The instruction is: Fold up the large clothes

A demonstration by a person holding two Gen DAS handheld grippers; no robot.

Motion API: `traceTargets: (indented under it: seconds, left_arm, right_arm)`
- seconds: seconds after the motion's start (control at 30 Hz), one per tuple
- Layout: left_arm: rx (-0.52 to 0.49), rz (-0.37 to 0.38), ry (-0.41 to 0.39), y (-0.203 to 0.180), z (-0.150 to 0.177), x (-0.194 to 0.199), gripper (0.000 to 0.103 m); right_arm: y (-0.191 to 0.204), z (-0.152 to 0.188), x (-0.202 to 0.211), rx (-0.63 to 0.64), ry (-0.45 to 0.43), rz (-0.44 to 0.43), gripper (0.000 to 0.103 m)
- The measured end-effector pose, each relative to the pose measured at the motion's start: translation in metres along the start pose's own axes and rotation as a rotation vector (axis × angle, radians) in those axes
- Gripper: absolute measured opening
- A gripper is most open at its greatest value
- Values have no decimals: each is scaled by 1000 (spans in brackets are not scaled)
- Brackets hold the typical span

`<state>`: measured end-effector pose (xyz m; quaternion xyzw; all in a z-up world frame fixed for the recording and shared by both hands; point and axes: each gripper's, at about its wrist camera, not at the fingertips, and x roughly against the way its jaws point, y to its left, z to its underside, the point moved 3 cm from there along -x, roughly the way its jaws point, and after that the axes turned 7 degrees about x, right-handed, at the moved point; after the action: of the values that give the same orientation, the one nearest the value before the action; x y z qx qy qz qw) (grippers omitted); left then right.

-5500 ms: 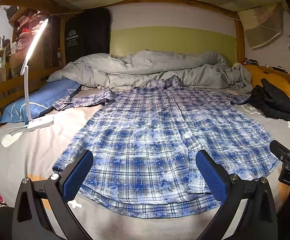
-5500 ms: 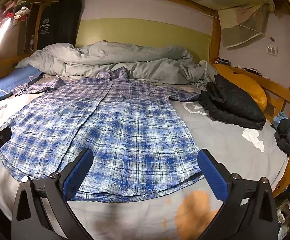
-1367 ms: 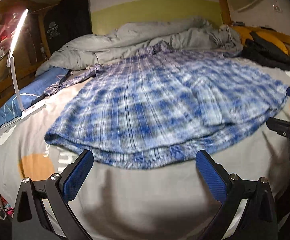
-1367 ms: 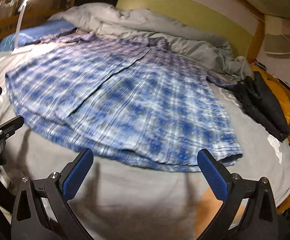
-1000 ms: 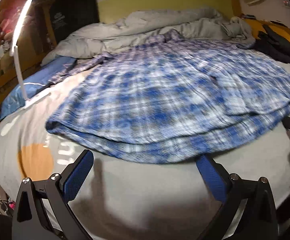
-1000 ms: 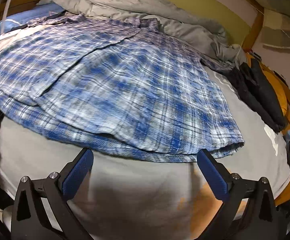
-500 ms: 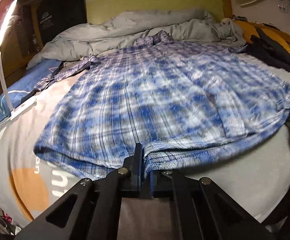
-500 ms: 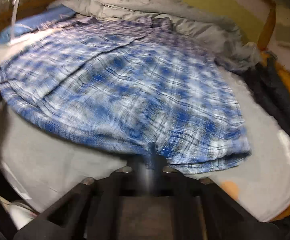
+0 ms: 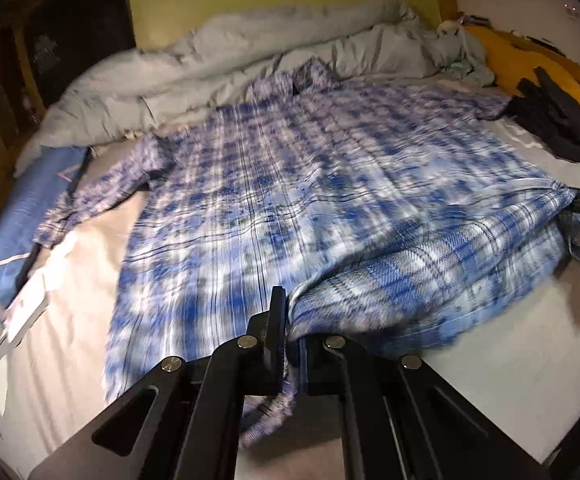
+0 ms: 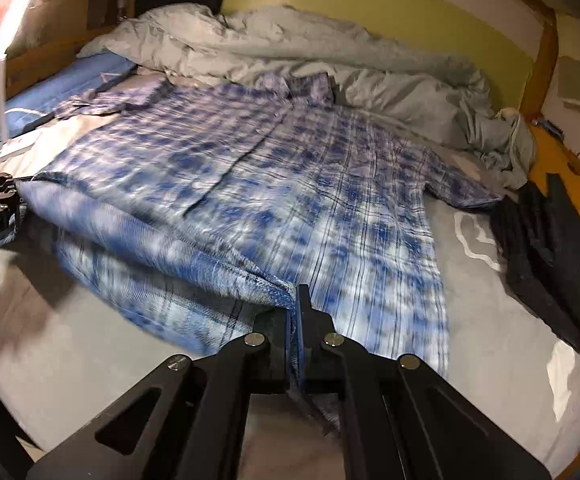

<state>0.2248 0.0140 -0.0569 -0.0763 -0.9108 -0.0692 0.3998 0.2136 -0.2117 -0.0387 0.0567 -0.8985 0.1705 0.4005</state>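
Left wrist view: the left gripper (image 9: 288, 322) sits at the lower centre of the frame with its jaws pressed together on the hem of the plaid shirt (image 9: 310, 184), a fold of cloth bunched between them and lifted off the grey sheet (image 9: 490, 360). The shirt fills the middle of the frame (blurred), its long axis running from the pinched hem up to the collar near the top centre, against the grey duvet (image 9: 249, 52).

Right wrist view: the right gripper (image 10: 294, 320), lower centre, is likewise clamped onto the shirt's hem. The left gripper shows at the left edge, holding the hem's other end. The collar points toward the upper centre; a dark jacket (image 10: 550, 248) lies at the right.
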Motion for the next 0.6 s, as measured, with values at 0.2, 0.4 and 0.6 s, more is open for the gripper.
traceTargets:
  seconds: [0.2,0.4,0.6]
  left_arm:
    - [-15,10,79,3,-9,-56,6]
    - [-73,-63,33,-5,2,-58,59]
    - [13,-26,-112,14,3,9,90]
  right_arm:
    - [-7,-5,-56,-21,61,-44,2]
    - [-13,-2,-69,-49,62,-93,30]
    - [-30,4,-15,-70,-77,-29,63]
